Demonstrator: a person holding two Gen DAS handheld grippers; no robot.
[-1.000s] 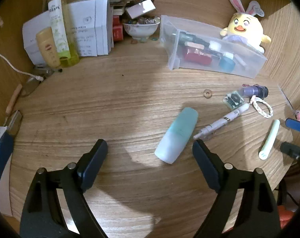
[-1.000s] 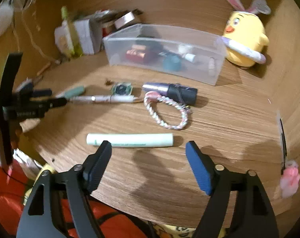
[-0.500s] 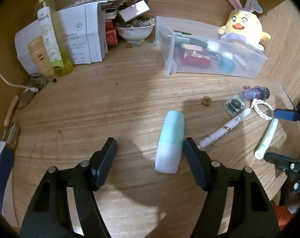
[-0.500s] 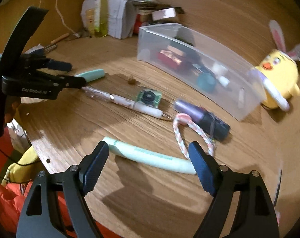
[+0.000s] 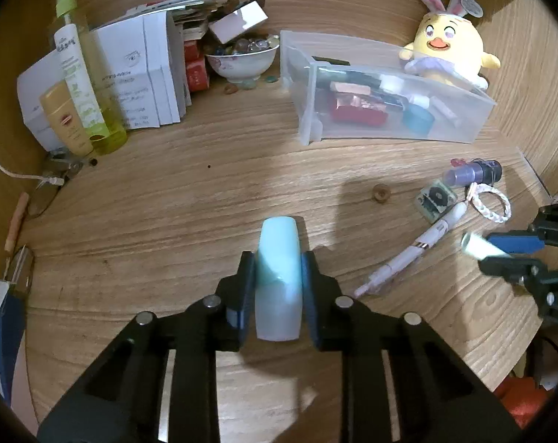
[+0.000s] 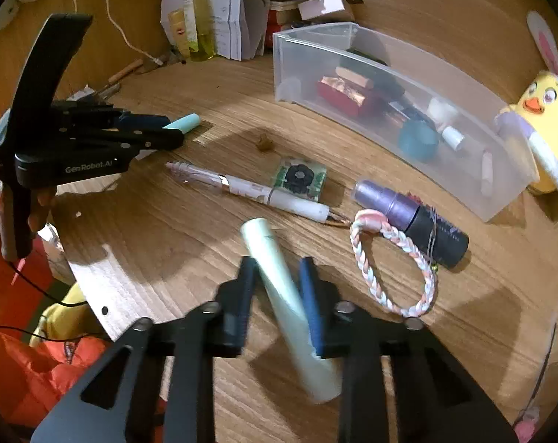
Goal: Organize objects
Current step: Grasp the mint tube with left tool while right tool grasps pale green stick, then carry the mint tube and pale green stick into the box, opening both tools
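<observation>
A pale teal bottle (image 5: pixel 279 243) lies on the wooden tabletop (image 5: pixel 190 199), and my left gripper (image 5: pixel 278 269) is closing, its pads pressed on both sides of the bottle. In the right wrist view a pale green tube (image 6: pixel 260 236) sits slantwise between the closing jaws of my right gripper (image 6: pixel 278 273), touching both pads. The left wrist view shows the right gripper (image 5: pixel 500 254) at the far right with the tube's end (image 5: pixel 474 245) sticking out. A clear plastic bin (image 5: pixel 305 110) with several small items stands at the back.
Loose on the table lie a white pen (image 6: pixel 257 192), a small green square card (image 6: pixel 299 179), a purple-and-black tube (image 6: pixel 412 217) and a braided bracelet (image 6: pixel 397 269). A yellow plush chick (image 5: pixel 448 48) sits behind the bin. Bottles, boxes (image 5: pixel 131 74) and a bowl (image 5: pixel 242 62) crowd the back left.
Both grippers stood wide open and have closed: the left on the teal bottle, now lengthwise between its jaws, the right on the green tube, which has swung from crosswise to slanted.
</observation>
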